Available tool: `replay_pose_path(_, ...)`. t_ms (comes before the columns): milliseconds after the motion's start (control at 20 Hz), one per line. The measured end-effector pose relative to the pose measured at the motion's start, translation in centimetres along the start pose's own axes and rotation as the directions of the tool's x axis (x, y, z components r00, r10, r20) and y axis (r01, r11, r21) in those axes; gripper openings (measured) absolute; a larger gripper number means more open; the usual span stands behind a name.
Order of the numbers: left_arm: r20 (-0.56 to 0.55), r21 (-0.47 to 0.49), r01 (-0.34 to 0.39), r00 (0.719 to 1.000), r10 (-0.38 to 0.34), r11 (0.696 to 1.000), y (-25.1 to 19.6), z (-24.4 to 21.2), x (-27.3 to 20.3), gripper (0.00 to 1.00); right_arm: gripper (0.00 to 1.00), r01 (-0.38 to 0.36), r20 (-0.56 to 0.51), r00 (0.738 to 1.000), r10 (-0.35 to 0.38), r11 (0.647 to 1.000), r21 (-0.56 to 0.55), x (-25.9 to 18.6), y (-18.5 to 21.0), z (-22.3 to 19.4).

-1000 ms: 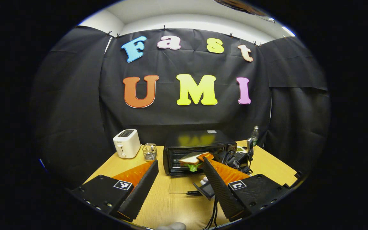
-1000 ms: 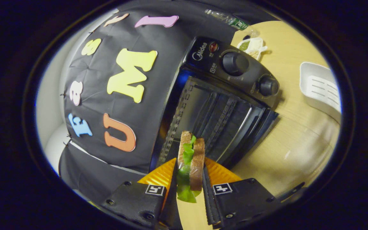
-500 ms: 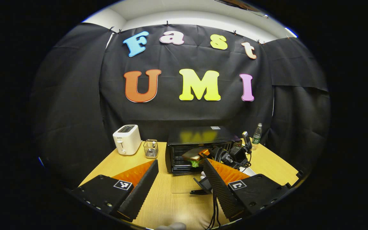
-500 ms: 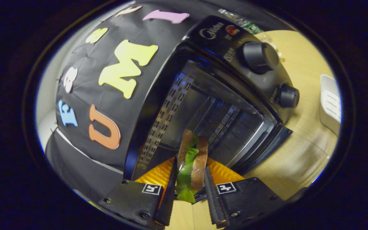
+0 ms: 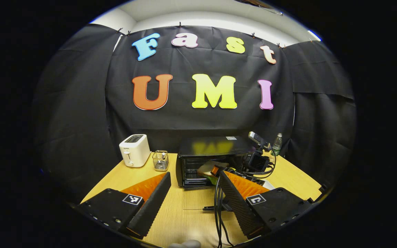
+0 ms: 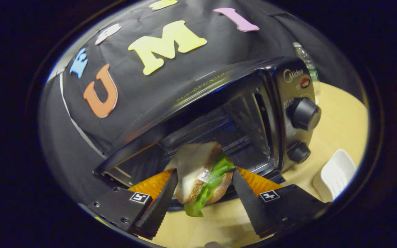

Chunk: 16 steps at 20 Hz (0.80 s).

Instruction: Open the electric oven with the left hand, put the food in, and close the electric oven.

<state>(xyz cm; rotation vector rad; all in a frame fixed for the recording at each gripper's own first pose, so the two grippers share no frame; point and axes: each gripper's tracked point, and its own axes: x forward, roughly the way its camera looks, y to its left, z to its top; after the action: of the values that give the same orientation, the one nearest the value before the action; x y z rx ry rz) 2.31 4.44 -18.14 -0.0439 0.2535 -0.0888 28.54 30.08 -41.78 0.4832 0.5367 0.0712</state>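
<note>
Clearly, on your far left the white toaster point(image 5: 134, 150) and the wire basket point(image 5: 160, 161) sat well apart from the work, back on the table point(image 5: 136, 177), so nothing crowded the approach. Your left gripper point(image 5: 193, 193) hung low over the table's near edge with its jaws spread wide and nothing between them, which makes sense if its part for now was done: the electric oven point(image 5: 212, 151) stood with its glass door point(image 5: 195, 199) folded down flat toward you, leaving the mouth free. In the right gripper view, your right gripper point(image 6: 202, 194) was at that mouth, its camera rolled so the oven leaned across the picture. The sandwich point(image 6: 202, 174) lay between the jaws, but the jaws stood parted on either side of it, and I could not tell whether both still pressed on the bread; it looked like a release, or close to one. The sandwich sat tilted at the oven's threshold, lettuce hanging toward you, not yet deep inside. Farther right, the two control knobs point(image 6: 303, 113) faced you, with the white tray point(image 6: 334, 174) and a bottle point(image 6: 310, 69) beyond.
</note>
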Motion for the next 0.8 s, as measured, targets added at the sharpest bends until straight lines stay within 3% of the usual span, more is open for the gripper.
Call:
replay_pose_path(50, -0.002, -0.002, 0.000, 1.000, 0.000, 1.000, -0.1, 0.0, 0.0, 0.94, 1.00, 0.000, 0.011, 1.000, 0.001, 1.000, -0.015, 0.0, 0.1, 0.5)
replay_pose_path(100, -0.002, -0.004, 0.000, 1.000, 0.000, 1.000, -0.1, 0.0, 0.1, 0.94, 0.89, 0.012, 0.022, 1.000, -0.011, 0.999, -0.031, -0.3, 0.0, 0.9)
replay_pose_path(450, 0.009, -0.009, -0.006, 1.000, 0.006, 1.000, 0.2, -0.2, 0.2, 0.94, 0.89, -0.007, 0.053, 0.999, 0.014, 0.992, -0.122, -4.8, -0.6, 3.3)
replay_pose_path(800, -0.016, 0.007, -0.025, 1.000, 0.025, 1.000, -0.3, -2.3, 1.1, 0.93, 0.89, 0.042, 0.161, 0.987, 0.002, 0.962, -0.271, -15.8, -5.4, 9.2)
